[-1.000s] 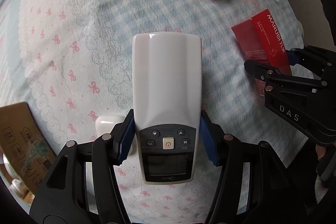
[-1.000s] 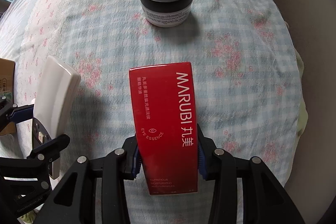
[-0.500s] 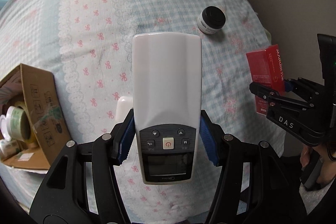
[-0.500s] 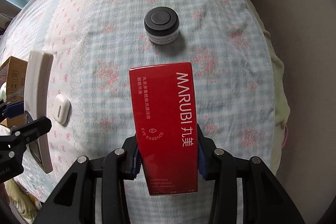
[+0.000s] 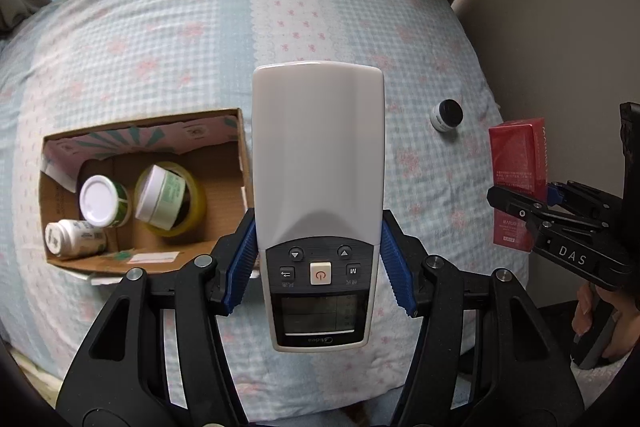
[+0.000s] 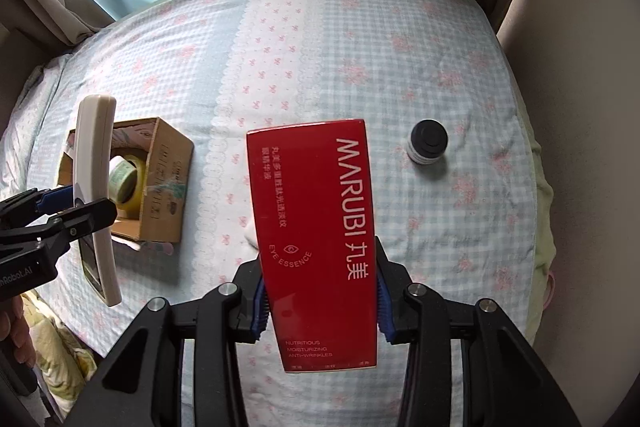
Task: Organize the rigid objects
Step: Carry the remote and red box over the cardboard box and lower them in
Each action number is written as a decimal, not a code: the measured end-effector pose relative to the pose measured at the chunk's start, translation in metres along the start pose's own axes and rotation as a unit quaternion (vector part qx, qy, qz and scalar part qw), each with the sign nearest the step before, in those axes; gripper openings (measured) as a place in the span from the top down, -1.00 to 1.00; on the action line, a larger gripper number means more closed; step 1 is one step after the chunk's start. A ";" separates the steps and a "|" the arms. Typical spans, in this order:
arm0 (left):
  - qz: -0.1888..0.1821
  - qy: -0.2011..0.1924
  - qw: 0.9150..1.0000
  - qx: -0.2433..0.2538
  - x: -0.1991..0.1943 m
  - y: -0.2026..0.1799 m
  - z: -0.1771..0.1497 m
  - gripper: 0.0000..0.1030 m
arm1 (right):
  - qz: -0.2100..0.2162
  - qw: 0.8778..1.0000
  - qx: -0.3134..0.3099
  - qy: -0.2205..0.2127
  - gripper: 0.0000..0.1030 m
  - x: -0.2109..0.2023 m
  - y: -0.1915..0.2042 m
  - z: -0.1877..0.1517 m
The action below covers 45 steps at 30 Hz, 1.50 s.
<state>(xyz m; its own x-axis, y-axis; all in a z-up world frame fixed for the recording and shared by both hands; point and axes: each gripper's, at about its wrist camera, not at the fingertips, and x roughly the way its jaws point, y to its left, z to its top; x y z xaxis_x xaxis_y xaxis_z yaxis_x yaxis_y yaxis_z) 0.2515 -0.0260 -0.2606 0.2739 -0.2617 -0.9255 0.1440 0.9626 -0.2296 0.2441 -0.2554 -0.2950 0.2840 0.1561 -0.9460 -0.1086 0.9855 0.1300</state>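
The left gripper (image 5: 320, 263) has its jaws tight on a white remote control (image 5: 318, 163). The right gripper (image 6: 320, 303) has its jaws tight on a red MARUBI box (image 6: 316, 211). Both hang above the bed (image 6: 460, 75), near an open cardboard box (image 5: 236, 131).

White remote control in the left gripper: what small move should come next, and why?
Probably carry the white remote control left and down over the open cardboard box. The left gripper grips it above the bed, and the box still has room.
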 end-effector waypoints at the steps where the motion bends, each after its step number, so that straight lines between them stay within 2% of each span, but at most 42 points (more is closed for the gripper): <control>1: 0.002 -0.004 1.000 -0.003 -0.007 0.013 0.001 -0.06 | 0.004 1.000 0.000 -0.001 0.25 -0.002 0.013 0.002; 10: 0.017 -0.027 0.999 -0.017 -0.058 0.131 0.003 -0.05 | 0.049 0.999 0.001 -0.012 0.25 -0.016 0.132 0.022; 19: 0.027 -0.029 0.999 -0.019 -0.063 0.226 0.023 -0.06 | 0.064 0.998 -0.003 -0.002 0.25 0.000 0.215 0.039; 24: 0.024 -0.018 0.999 -0.020 -0.036 0.261 0.036 -0.06 | 0.057 0.998 -0.012 0.025 0.25 0.030 0.238 0.047; 31: 0.018 0.010 0.999 -0.032 0.027 0.295 0.048 -0.06 | 0.041 0.997 -0.019 0.066 0.25 0.087 0.247 0.054; 37: 0.022 0.026 0.999 -0.026 0.068 0.305 0.052 -0.05 | 0.030 0.994 -0.015 0.102 0.25 0.137 0.245 0.058; 45: 0.031 0.035 0.999 0.003 0.087 0.296 0.049 -0.06 | 0.033 0.992 0.008 0.124 0.25 0.171 0.242 0.056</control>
<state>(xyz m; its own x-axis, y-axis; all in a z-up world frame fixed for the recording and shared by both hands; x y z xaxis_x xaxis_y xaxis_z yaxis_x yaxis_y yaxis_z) 0.3649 0.2332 -0.3938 0.2148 -0.1953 -0.9569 0.1337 0.9765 -0.1693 0.3195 0.0131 -0.4087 0.0335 0.2008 -0.9791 -0.1033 0.9751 0.1964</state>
